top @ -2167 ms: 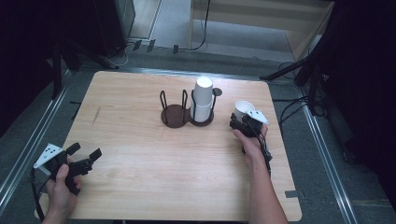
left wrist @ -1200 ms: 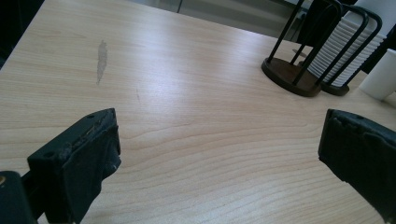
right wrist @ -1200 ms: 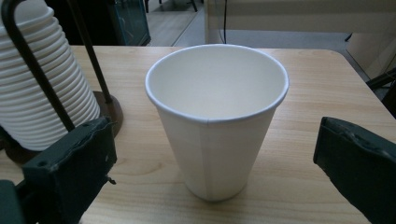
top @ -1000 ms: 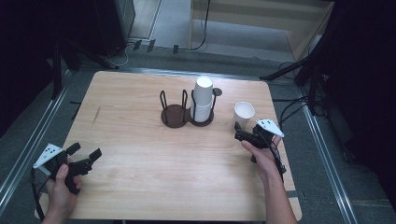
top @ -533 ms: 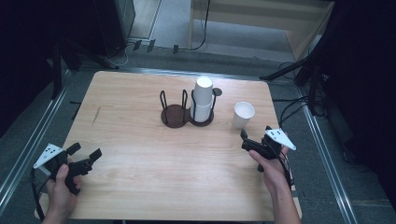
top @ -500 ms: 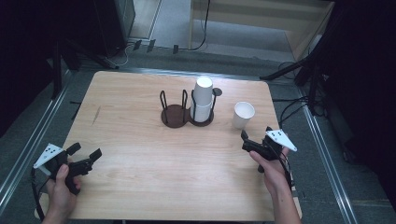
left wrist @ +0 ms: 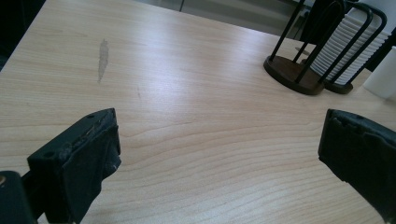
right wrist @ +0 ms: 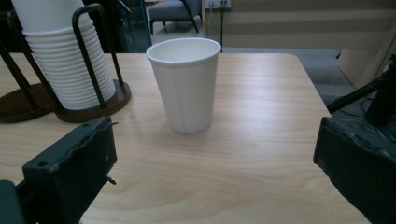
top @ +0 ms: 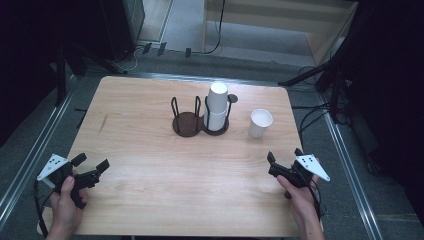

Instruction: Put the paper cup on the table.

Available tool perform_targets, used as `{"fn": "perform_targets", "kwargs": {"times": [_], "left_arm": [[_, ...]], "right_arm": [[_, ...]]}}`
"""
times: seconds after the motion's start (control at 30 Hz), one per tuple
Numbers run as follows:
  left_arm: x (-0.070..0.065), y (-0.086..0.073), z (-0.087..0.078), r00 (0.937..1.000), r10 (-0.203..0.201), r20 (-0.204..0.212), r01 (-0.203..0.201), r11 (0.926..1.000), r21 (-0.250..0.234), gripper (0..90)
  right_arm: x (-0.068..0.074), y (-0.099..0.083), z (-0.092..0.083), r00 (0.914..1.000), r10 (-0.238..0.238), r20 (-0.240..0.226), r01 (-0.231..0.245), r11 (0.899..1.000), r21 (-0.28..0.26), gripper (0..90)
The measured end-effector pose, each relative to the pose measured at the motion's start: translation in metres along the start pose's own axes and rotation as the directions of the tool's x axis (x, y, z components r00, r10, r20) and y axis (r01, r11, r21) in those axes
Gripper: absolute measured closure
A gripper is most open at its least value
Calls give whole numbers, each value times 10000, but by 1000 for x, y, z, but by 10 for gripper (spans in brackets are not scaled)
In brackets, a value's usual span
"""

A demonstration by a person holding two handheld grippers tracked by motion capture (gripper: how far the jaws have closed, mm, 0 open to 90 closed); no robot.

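A single white paper cup point(top: 261, 122) stands upright on the wooden table point(top: 150, 150), just right of a dark wire cup rack point(top: 200, 122). The rack's right ring holds a stack of white cups point(top: 216, 106); its left ring is bare. My right gripper point(top: 284, 155) is open near the table's front right, well short of the cup, with nothing between its jaws. In the right gripper view the cup point(right wrist: 184, 84) stands ahead of the open right gripper point(right wrist: 212, 140). My left gripper point(top: 92, 162) rests open at the front left, holding nothing, as the left gripper view point(left wrist: 222, 135) confirms.
A grey smear point(left wrist: 102, 56) marks the tabletop on the left. Metal rails point(top: 345, 165) run along both sides of the table. Cables point(top: 310, 112) lie on the floor to the right, and a wooden cabinet point(top: 280, 20) stands behind the table.
My right gripper let go of the single cup beside the rack and drew back toward the table's front edge. The cup stays upright. The left gripper has barely moved.
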State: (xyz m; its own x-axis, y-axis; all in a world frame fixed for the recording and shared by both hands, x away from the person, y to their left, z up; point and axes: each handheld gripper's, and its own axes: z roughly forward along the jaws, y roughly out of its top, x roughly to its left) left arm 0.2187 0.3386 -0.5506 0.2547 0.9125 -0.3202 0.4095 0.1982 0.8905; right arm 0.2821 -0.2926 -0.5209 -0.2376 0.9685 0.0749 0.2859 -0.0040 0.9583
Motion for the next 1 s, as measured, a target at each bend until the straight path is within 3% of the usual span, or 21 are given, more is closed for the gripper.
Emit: {"fn": "perform_targets", "kwargs": {"times": [0.23,0.3,0.43,0.67,0.87,1.0], "left_arm": [[-1,0,0,10000,34,-53,-34,10000,4,0],[-1,0,0,10000,45,-48,-45,10000,-6,0],[-1,-1,0,9999,102,-62,-102,9999,12,0],[-3,-1,2,9995,277,-117,-276,9996,106,0],[-3,-1,1,9998,186,-95,-186,9998,60,0],[-3,-2,0,9999,151,-66,-151,9999,16,0]], "right_arm": [[-13,-11,-20,10000,-59,69,58,9997,225,7],[-17,-15,-26,9995,-97,316,89,9996,266,27],[-26,-22,-37,9982,157,587,-172,9996,239,36],[-35,-32,-53,9973,409,605,-439,9979,486,65],[-32,-40,-60,9972,493,564,-547,9937,980,93],[-31,-42,-65,9945,879,573,-929,9916,902,115]]}}
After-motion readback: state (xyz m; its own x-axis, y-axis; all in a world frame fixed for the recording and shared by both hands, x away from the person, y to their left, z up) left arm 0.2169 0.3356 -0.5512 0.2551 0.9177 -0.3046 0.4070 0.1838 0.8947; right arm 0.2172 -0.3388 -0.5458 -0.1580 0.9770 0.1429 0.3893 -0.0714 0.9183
